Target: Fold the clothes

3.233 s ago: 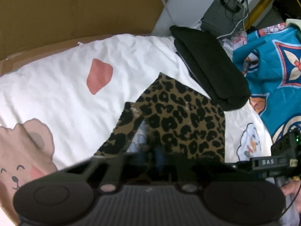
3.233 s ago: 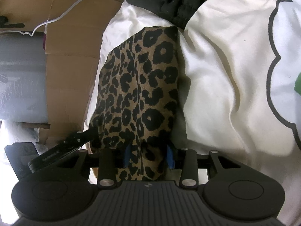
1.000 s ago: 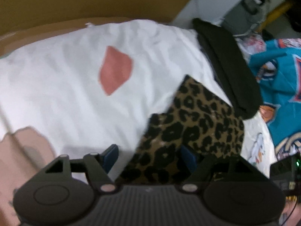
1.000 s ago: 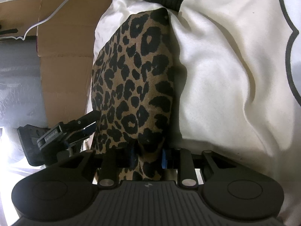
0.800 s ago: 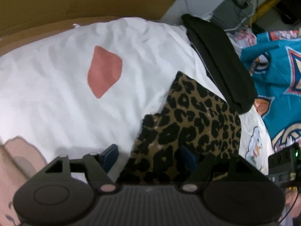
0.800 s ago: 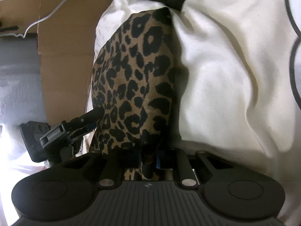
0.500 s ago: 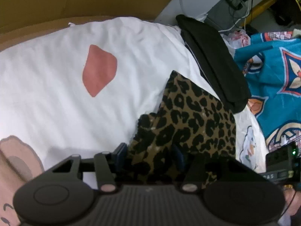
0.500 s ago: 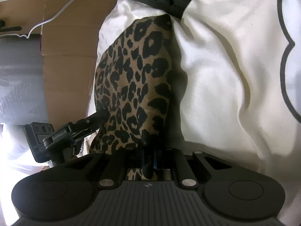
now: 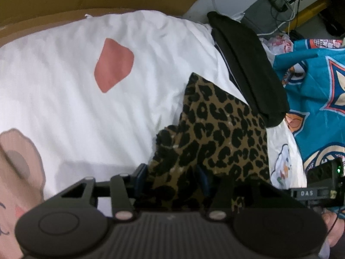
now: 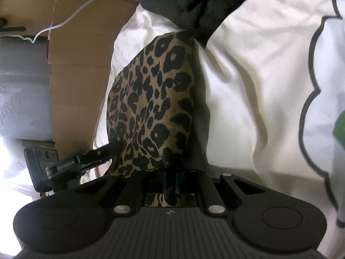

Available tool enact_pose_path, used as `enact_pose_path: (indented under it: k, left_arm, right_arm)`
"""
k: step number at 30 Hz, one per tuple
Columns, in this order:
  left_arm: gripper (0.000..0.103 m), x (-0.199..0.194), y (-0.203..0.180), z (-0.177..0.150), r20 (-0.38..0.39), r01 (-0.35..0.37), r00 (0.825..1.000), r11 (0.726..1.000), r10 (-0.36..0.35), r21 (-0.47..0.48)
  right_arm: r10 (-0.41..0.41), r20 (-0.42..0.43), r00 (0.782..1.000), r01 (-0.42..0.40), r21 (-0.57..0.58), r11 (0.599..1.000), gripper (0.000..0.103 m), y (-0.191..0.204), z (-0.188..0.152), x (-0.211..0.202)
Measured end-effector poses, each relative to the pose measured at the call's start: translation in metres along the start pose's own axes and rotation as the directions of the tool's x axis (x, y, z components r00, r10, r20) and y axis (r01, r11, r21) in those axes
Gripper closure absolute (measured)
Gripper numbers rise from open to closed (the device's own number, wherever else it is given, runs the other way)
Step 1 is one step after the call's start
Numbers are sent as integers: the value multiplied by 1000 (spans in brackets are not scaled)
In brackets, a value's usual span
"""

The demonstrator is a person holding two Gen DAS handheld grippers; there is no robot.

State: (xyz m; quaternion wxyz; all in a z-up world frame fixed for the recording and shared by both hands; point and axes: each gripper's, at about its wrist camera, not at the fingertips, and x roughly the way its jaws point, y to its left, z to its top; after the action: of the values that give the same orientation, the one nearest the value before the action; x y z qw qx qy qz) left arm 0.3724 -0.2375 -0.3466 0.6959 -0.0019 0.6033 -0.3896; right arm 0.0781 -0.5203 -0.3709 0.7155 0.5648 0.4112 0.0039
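Note:
A leopard-print garment [image 9: 215, 133] lies on the white bedding [image 9: 64, 86], one corner touching a folded black garment [image 9: 248, 64]. My left gripper [image 9: 171, 177] is at its near left edge. Its jaws are closing, and the bunched cloth fills the gap between the blue pads [image 9: 141, 173]. In the right wrist view the leopard-print garment [image 10: 151, 99] runs away from my right gripper [image 10: 170, 181], which is shut on its near end. Each gripper shows in the other's view: the left gripper [image 10: 71, 164], the right gripper [image 9: 319, 185].
The black garment [image 10: 189, 0] lies at the far end of the bedding [image 10: 258, 86]. A teal patterned cloth [image 9: 319, 99] covers the right side. Cardboard [image 10: 75, 75] with a white cable [image 10: 64, 23] borders the bed. A hand [image 9: 332, 226] shows at the lower right.
The left jaws have narrowed around the garment's edge, and the cloth has bunched up between them. The right jaws have shut on the garment's near end.

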Motion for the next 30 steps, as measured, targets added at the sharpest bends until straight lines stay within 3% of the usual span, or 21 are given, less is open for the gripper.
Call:
enact_pose_path:
  k: [6,11,18,21,26,30]
  left_arm:
    - [53,-1,-1,2,-16,2,1000,1000,-2,21]
    - [36,7,-7,2,-25,3,1000,999,-1,43]
    - [30,19,-9,5,-27,19,999,999,-18,36]
    - [35,19,-12,6,-27,1,1000,999,1,39]
    - [56,9,-20,10,-31,-51,998,998,52,41]
    - [58,2,-26,11,-28,-75,997,994,78,73]
  right_arm:
    - [-1,-7,1000,2,12,1000,96,-5,2,1]
    - [6,-9,1000,-6,26,1000,91,-9,0,1]
    - [6,-11,1000,-6,40,999,90,-11,-1,3]
    - [3,-10,1000,-3,44,999,90,-11,0,4]
    - [-13,-6,1000,13,19,1000,89,-3,-1,3]
    - [-15,1,1000,15,6,1000,85,3,-1,1]
